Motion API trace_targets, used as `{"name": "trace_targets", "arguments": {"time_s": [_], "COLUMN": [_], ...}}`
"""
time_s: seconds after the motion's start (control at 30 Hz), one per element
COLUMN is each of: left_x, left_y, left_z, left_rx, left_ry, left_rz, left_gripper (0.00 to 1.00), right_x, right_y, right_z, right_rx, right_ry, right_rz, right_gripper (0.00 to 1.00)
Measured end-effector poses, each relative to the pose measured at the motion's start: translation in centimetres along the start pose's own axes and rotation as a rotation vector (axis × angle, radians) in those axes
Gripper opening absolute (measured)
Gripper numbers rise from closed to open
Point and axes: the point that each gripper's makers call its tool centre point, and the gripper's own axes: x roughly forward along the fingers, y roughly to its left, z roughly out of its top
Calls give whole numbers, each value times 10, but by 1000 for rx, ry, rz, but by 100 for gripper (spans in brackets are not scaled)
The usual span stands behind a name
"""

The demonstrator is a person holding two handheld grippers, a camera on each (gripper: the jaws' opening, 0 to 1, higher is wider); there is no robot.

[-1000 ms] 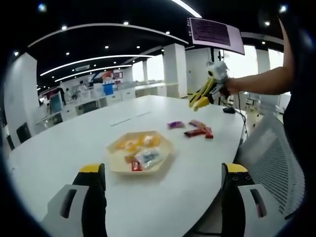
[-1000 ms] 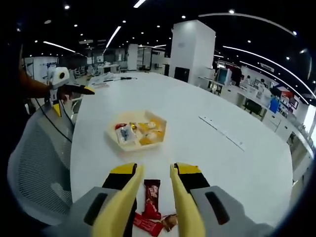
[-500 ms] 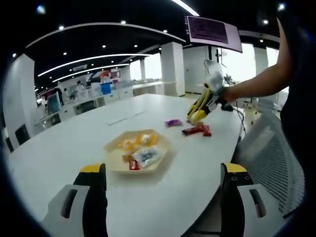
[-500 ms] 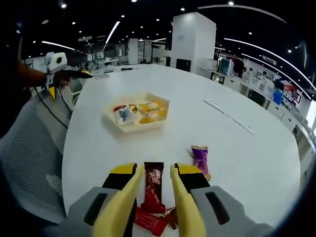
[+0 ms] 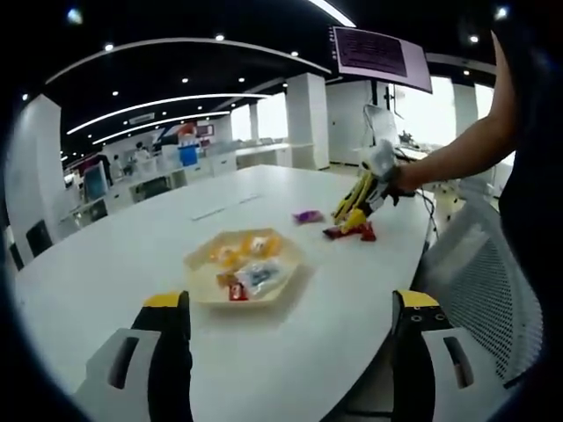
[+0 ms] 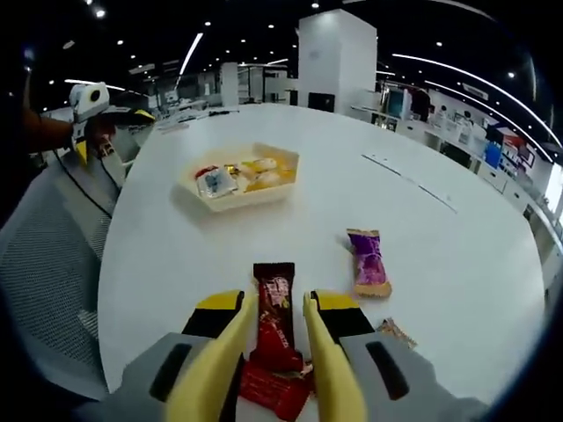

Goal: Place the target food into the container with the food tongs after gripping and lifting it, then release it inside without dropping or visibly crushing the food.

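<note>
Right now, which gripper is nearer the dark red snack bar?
Right. The right gripper has its jaws on either side of the dark red snack bar on the white table. The left gripper hangs open off the table edge, beyond the snack tray.

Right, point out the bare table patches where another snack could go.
Bare white table stretches beyond the purple wrapper, and between the tray and the dark red bar. It is crowded around the right gripper, where red wrappers pile.
</note>
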Motion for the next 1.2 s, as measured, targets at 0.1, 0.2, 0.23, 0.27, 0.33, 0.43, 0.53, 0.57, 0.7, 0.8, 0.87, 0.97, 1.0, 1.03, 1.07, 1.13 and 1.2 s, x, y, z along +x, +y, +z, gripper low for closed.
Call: {"name": "trace_targets", "arguments": {"time_s": [0.1,0.2,0.23,0.27,0.33,0.43,0.53,0.57,0.7,0.8,0.87,0.97,1.0,1.03,1.07,1.13,1.2], "left_x": [0,1,1,1,1,1,1,1,2,1,1,0,0,0,0,0,-1], "left_y": [0,0,0,-1,-1,-1,-1,0,-1,-1,0,1,1,1,1,1,1], "left_z": [-1,-1,-1,-2,-2,-2,-2,-2,-3,-3,-1,-1,-1,-1,-1,-1,0], "left_rx": [2,2,2,4,5,5,4,4,8,12,17,13,15,17,18,16,10], "left_ry": [3,4,6,8,11,12,13,13,16,14,8,7,8,7,7,4,2], "left_rz": [0,-2,-3,-4,-5,-3,0,0,-2,1,8,10,10,10,11,14,13], "left_gripper": [91,92,92,92,92,92,92,92,92,92,91,91,91,91,91,91,91], "right_x": [0,1,1,1,2,3,5,4,4,4,4,1,1,1,0,-3,-6], "right_y": [0,2,1,0,-1,-3,-1,-1,-2,-2,-2,-2,-3,-4,-5,-8,-12], "right_z": [0,-14,-7,-4,-3,-3,-2,-3,-5,-5,-4,1,1,0,1,6,10], "right_rx": [22,49,47,61,50,54,29,31,41,33,24,55,65,65,62,88,87], "right_ry": [1,84,48,39,47,79,111,112,107,109,114,94,107,122,120,113,112], "right_rz": [5,1,-2,-3,-20,-63,-75,-76,-82,-88,-95,-89,-89,-97,-97,-96,-104], "right_gripper": [28,27,27,26,24,22,21,21,22,22,22,23,23,23,23,23,23]}}
